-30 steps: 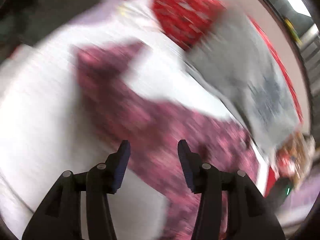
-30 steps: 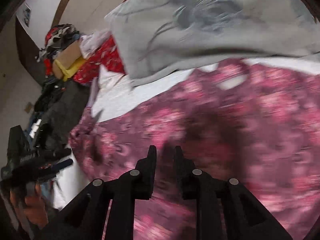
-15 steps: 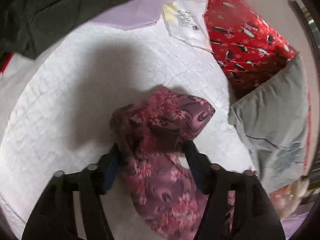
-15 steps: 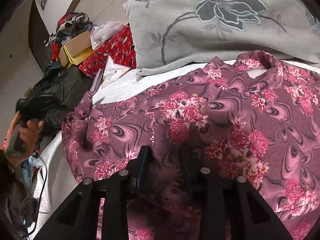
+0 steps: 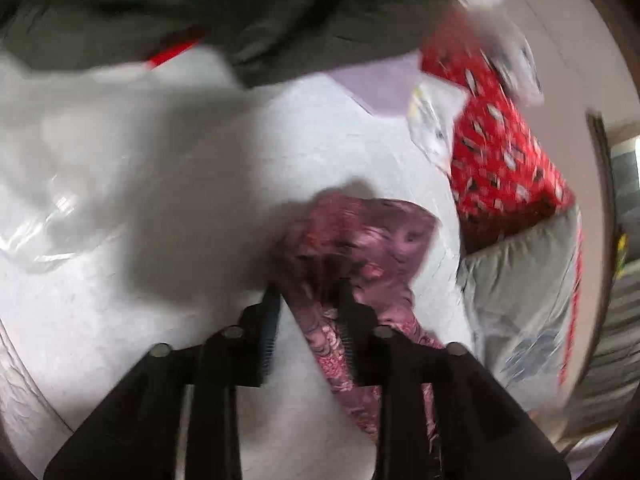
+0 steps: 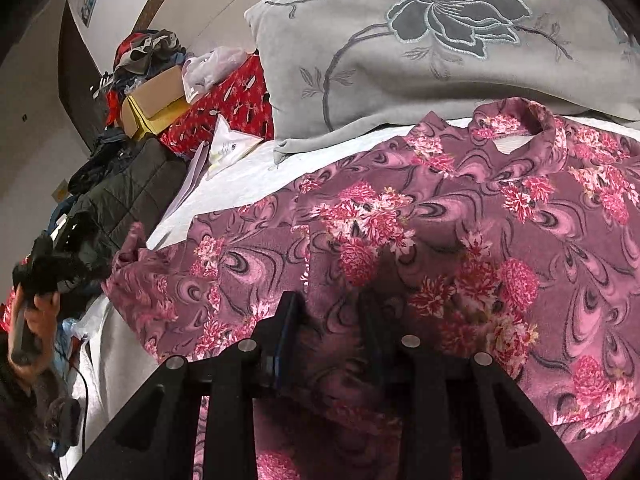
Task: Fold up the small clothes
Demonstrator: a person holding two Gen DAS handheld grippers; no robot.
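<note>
A pink floral top (image 6: 460, 240) lies spread on the white bed cover (image 5: 160, 340), collar toward the grey pillow. My right gripper (image 6: 330, 308) rests on its middle, jaws a little apart, the fabric flat under and between them. In the blurred left wrist view the top's sleeve (image 5: 372, 240) lies stretched out ahead. My left gripper (image 5: 310, 300) is at the sleeve, its jaws opening. The right finger touches the cloth, and bare bed shows beside the left pad (image 5: 270, 328). The right wrist view shows a hand holding the left gripper (image 6: 52, 264) by the sleeve end (image 6: 132, 244).
A grey flowered pillow (image 6: 440, 60) lies behind the collar. A red patterned blanket (image 5: 500, 152), a white packet (image 5: 432, 128) and a lilac sheet (image 5: 380, 88) sit past the sleeve. A dark jacket (image 5: 240, 12) and clear plastic (image 5: 48, 220) border the bed. A cardboard box (image 6: 160, 96) stands farther off.
The left gripper held the bunched sleeve half a second ago; it has swung sideways and its jaws have parted from the cloth. The right gripper's jaws widened slightly and it stayed put.
</note>
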